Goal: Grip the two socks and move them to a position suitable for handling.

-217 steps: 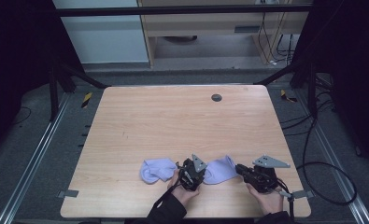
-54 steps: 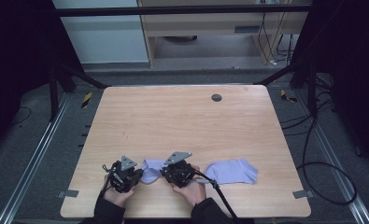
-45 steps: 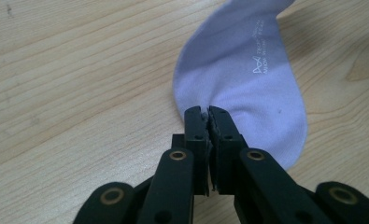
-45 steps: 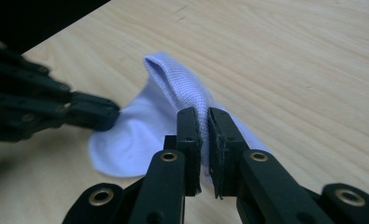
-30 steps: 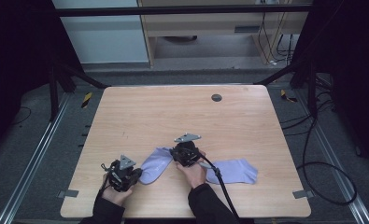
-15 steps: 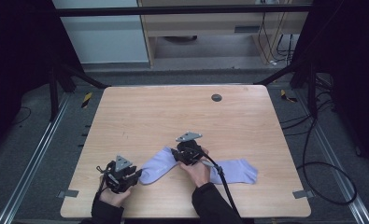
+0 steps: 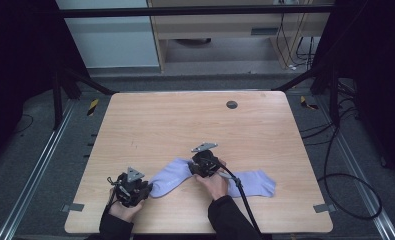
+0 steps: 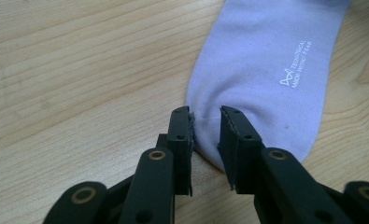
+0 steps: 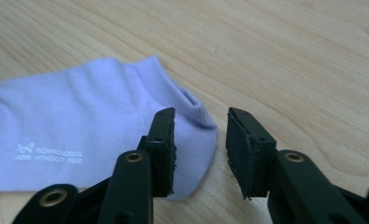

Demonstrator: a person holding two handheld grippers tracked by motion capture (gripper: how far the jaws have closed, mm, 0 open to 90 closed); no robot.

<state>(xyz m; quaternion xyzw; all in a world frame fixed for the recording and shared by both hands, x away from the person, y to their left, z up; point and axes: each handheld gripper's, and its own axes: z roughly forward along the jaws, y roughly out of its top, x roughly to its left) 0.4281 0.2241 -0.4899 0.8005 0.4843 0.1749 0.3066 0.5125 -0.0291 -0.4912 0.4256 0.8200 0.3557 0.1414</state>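
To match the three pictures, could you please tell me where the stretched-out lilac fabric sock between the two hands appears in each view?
High view: the stretched-out lilac fabric sock lies low, left of centre, between both hands.
Left gripper view: upper right, its rounded end between the jaws.
Right gripper view: left half, its ribbed end by the left jaw.
Shared landmark: the white printed logo shows in both gripper views.

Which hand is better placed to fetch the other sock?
Likely right. The right gripper is nearer the second sock; the left gripper sits at the flat sock's far toe. Both have just been opening, sock ends loose between their jaws.
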